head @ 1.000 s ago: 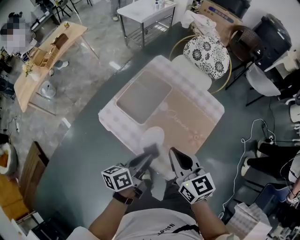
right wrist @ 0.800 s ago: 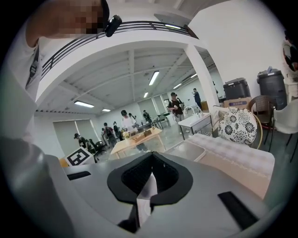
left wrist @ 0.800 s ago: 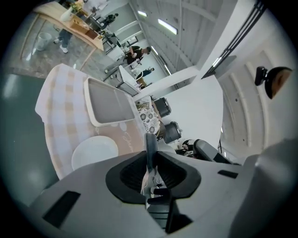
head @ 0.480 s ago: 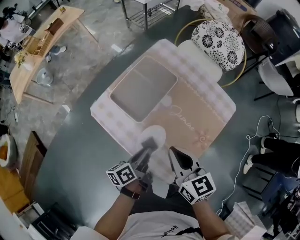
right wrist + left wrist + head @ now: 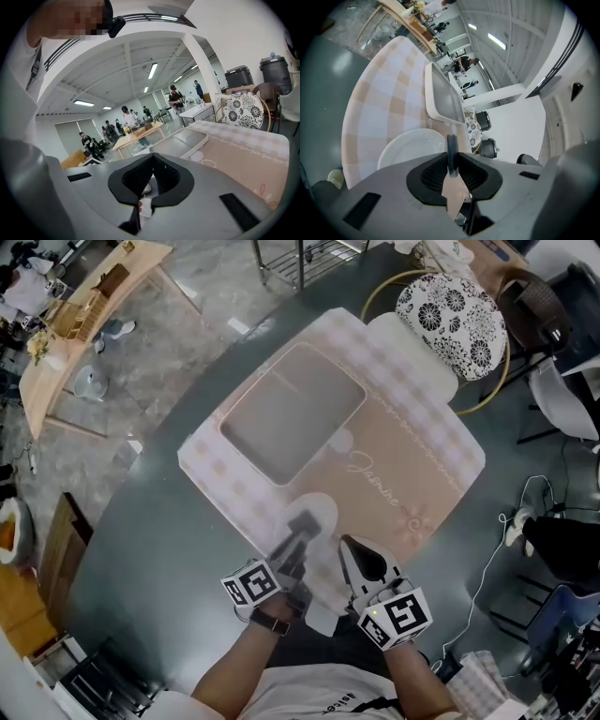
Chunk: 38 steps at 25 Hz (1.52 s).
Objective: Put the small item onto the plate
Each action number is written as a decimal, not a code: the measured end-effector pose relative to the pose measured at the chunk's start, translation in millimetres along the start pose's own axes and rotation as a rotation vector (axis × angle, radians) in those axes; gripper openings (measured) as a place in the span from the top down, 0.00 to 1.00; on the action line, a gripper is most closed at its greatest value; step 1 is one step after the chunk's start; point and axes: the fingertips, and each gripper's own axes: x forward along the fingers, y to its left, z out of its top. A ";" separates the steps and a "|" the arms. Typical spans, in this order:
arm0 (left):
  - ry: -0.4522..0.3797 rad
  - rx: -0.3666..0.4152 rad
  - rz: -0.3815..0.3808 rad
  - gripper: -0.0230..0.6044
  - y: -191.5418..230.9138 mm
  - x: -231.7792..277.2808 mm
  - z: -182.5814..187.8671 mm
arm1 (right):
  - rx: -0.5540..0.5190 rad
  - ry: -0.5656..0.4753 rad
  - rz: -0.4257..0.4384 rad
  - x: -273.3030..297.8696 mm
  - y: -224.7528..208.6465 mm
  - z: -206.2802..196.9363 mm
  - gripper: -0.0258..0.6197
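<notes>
Small dark item (image 5: 451,146) pinched edge-on in left hand-held gripper (image 5: 452,161), jaws narrow, above white plate (image 5: 405,147)

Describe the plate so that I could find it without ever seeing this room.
A dark round table carries a pink-and-white checked mat. Near the mat's edge closest to the person sits the plate. It is round and plain white, unlike the tray beyond it, which is rectangular.
</notes>
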 end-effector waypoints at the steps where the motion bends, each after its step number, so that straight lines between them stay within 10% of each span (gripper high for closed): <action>1: 0.000 -0.007 0.003 0.85 1.8 1.5 -0.9 | 0.001 0.000 0.000 1.0 -0.8 -1.9 0.94; 12: 0.041 -0.052 0.117 0.84 31.5 6.5 -8.7 | -0.012 -0.016 -0.002 -1.2 -5.4 -3.2 0.94; 19: 0.228 0.061 0.255 0.59 38.7 4.0 -27.6 | -0.009 -0.010 0.029 -5.5 5.4 1.7 0.94; 27: 0.332 0.178 0.373 0.59 30.7 -16.2 -25.1 | -0.018 0.006 0.060 -15.0 23.8 15.0 0.94; 38: 0.169 0.557 0.232 0.95 -114.9 -78.1 13.4 | -0.005 0.008 0.075 -42.3 66.1 62.5 0.94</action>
